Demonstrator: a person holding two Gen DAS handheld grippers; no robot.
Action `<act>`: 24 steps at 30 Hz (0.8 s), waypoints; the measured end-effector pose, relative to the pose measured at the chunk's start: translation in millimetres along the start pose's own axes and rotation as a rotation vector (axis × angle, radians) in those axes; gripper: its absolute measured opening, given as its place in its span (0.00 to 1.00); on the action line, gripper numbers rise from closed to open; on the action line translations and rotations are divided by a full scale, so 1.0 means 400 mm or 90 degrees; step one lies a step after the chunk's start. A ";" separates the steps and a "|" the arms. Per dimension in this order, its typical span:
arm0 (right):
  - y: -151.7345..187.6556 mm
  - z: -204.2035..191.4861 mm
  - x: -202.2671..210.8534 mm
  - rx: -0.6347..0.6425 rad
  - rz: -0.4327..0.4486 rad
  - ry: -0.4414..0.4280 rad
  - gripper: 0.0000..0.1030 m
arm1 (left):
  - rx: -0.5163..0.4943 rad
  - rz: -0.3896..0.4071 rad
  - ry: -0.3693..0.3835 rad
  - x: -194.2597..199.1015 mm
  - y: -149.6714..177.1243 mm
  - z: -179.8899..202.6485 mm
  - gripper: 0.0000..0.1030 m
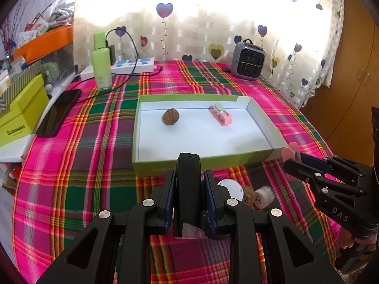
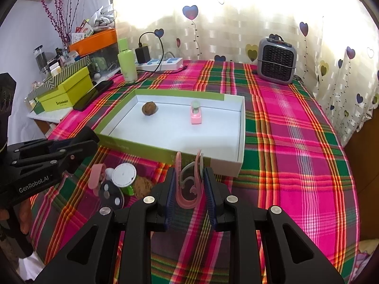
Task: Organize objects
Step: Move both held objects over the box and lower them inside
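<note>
My left gripper (image 1: pixel 189 177) is shut on a flat black block (image 1: pixel 188 189), held upright just before the near wall of a green-sided box (image 1: pixel 154 165). The white floor of the box (image 2: pixel 242 130) holds a walnut (image 1: pixel 171 116) and a pink tape dispenser (image 1: pixel 220 114). My right gripper (image 2: pixel 189 179) is shut on a pink and grey curved clip (image 2: pixel 188 184) near the box's near right corner. In the left wrist view the right gripper (image 1: pixel 292 163) comes in from the right. The left gripper (image 2: pixel 91 142) enters the right wrist view from the left.
Loose on the plaid cloth before the box: a white round lid (image 2: pixel 124 175), a second walnut (image 2: pixel 142 185), a pink clip (image 2: pixel 96 177), a dark disc (image 2: pixel 111 195). At the back stand a green bottle (image 1: pixel 101 66), a power strip (image 1: pixel 132 65), a grey heater (image 1: pixel 247 61). A phone (image 1: pixel 59 112) and boxes (image 1: pixel 21 116) lie left.
</note>
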State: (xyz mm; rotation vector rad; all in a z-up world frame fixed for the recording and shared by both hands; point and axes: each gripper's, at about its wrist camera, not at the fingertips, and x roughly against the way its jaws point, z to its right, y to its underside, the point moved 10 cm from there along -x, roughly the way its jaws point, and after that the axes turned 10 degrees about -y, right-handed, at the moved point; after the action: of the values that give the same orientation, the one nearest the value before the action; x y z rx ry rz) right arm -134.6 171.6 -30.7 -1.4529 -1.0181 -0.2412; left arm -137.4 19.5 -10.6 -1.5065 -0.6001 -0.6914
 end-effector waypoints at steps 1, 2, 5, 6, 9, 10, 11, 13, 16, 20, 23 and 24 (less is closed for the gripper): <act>-0.003 0.002 -0.002 0.001 0.000 0.002 0.24 | 0.000 0.000 0.003 -0.002 -0.004 0.003 0.21; -0.007 0.002 -0.005 0.002 -0.001 0.002 0.24 | 0.000 -0.001 0.005 -0.004 -0.009 0.007 0.21; -0.019 0.005 -0.012 0.001 -0.002 -0.002 0.24 | 0.002 -0.001 0.009 -0.013 -0.026 0.014 0.21; -0.022 0.006 -0.015 0.001 -0.002 -0.002 0.24 | 0.003 -0.001 0.010 -0.016 -0.032 0.015 0.21; -0.034 0.011 -0.025 0.000 -0.003 -0.002 0.24 | -0.003 0.002 0.012 -0.024 -0.050 0.027 0.21; -0.037 0.013 -0.029 0.000 -0.004 -0.002 0.24 | -0.005 0.001 0.013 -0.027 -0.055 0.030 0.21; -0.042 0.016 -0.035 0.000 -0.006 -0.002 0.24 | -0.006 0.001 0.016 -0.031 -0.061 0.034 0.21; -0.054 0.022 -0.043 0.001 -0.006 0.000 0.24 | -0.008 0.002 0.016 -0.040 -0.074 0.039 0.21; -0.072 0.035 -0.056 -0.004 -0.008 -0.002 0.24 | -0.005 0.003 0.019 -0.057 -0.096 0.044 0.21; -0.097 0.051 -0.079 -0.006 -0.012 0.002 0.24 | -0.005 0.002 0.026 -0.083 -0.120 0.054 0.21; -0.113 0.068 -0.098 -0.011 -0.015 0.008 0.24 | -0.006 -0.002 0.022 -0.108 -0.137 0.056 0.21; -0.117 0.073 -0.105 -0.014 -0.017 0.007 0.24 | -0.006 -0.002 0.021 -0.116 -0.143 0.056 0.21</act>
State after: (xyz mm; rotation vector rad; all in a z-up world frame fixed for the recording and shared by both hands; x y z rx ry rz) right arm -203.9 171.0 -32.6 -1.4570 -1.0289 -0.2802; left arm -209.0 46.8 -5.9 -1.5000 -0.5753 -0.7215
